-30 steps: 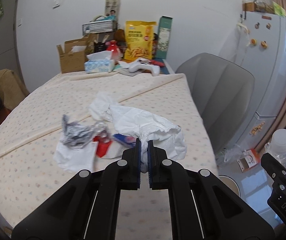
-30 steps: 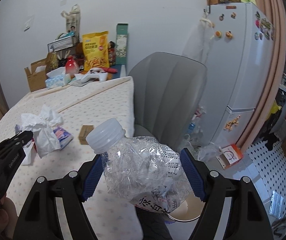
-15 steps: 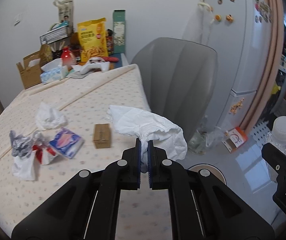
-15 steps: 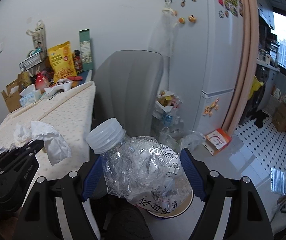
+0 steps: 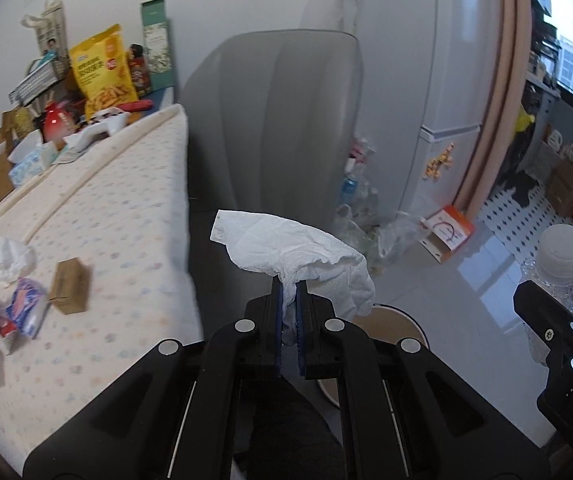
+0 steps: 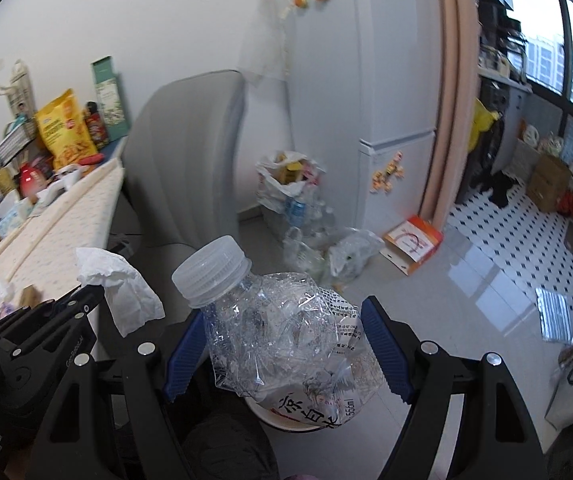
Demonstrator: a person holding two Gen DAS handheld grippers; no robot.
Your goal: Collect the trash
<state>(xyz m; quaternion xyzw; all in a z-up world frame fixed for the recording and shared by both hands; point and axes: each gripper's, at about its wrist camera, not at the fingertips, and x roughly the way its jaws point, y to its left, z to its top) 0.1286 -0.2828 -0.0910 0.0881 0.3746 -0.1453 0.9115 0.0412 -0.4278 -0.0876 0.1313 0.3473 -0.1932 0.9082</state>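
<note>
The left tongs (image 5: 289, 312) are closed on a crumpled white tissue (image 5: 298, 254), at the centre of the left wrist frame, past the edge of the table (image 5: 126, 216) and above the floor. The right tongs (image 6: 286, 344) grip a crushed clear plastic bottle (image 6: 282, 336) with a white cap, at the lower centre of the right wrist frame. Under the bottle a round bin (image 6: 286, 420) shows partly. At the left of the left wrist frame, a small brown box (image 5: 69, 286) and wrappers (image 5: 10, 316) lie on the table.

Crumpled tissue (image 5: 298, 248), crushed clear bottle (image 6: 282, 332) aloft
</note>
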